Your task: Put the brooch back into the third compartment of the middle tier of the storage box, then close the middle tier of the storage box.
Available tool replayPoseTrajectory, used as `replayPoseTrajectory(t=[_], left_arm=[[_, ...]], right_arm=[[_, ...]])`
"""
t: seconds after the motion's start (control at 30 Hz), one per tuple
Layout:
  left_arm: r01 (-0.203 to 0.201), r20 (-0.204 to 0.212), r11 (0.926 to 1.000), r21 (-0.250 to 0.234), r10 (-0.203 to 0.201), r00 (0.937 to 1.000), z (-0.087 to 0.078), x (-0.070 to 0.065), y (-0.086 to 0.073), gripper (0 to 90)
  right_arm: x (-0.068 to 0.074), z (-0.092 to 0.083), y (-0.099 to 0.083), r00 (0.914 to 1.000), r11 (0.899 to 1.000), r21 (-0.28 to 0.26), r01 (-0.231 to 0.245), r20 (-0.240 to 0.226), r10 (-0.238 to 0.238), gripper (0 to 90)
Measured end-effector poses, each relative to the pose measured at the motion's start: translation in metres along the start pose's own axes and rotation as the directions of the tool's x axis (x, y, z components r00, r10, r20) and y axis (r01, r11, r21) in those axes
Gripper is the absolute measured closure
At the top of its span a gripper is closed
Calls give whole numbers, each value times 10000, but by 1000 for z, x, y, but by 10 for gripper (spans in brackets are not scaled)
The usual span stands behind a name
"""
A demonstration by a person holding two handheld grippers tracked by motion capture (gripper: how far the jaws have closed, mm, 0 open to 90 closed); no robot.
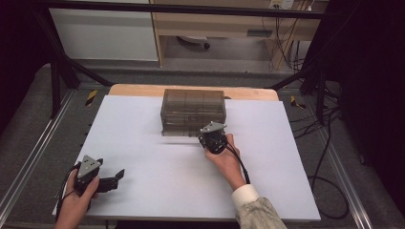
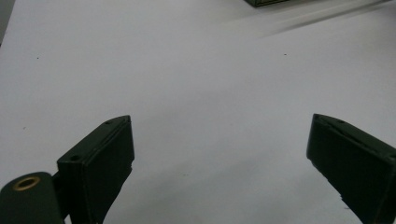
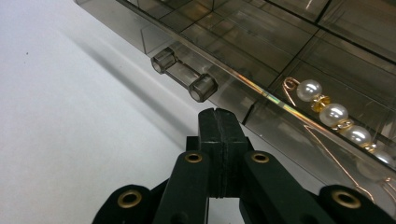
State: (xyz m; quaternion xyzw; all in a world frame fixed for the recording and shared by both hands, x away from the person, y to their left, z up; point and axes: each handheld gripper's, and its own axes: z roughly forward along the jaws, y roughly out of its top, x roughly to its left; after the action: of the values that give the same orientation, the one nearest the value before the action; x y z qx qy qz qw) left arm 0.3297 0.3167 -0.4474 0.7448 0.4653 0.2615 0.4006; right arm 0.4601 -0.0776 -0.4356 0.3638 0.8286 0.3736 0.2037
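Observation:
A smoky clear plastic drawer box (image 1: 193, 111) stands at the far middle of the white table. Its lowest drawer (image 3: 261, 60) is pulled out and has a small clear bar handle (image 3: 183, 73). Inside lies a gold pin with pearl beads (image 3: 332, 113). My right gripper (image 3: 219, 112) is shut with nothing between its pads, its tips just short of the drawer's front, below the handle. In the high view it (image 1: 210, 135) sits at the box's front right. My left gripper (image 2: 219, 140) rests open over bare table near the front left (image 1: 118, 177).
The white table top (image 1: 157, 157) lies on a wooden board (image 1: 138, 90). Black frame bars and cables run along the right side (image 1: 325, 157). A cabinet stands behind the table.

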Motion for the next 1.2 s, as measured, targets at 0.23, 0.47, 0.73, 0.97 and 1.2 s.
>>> replayPoseTrajectory(t=[0.23,0.47,0.73,0.97,1.2], left_arm=[[118,-36,9999,-57,-118,9999,-2,1,0,73],[35,-56,10000,-3,-35,10000,-3,2,-1,73],[129,-88,9999,-82,-129,9999,-3,3,-1,73],[-43,-107,9999,-120,42,9999,-4,2,0,73],[-136,-76,9999,-87,136,9999,-3,0,0,73]], right_arm=[[1,1,5,10000,10000,1,93,-4,-93,900],[-1,4,4,10000,9999,107,19,-42,-18,900],[-2,6,6,9992,9988,313,379,81,-382,900],[-4,9,4,9996,9989,402,257,87,-260,900],[-4,12,3,10000,9996,287,29,28,-30,900]])
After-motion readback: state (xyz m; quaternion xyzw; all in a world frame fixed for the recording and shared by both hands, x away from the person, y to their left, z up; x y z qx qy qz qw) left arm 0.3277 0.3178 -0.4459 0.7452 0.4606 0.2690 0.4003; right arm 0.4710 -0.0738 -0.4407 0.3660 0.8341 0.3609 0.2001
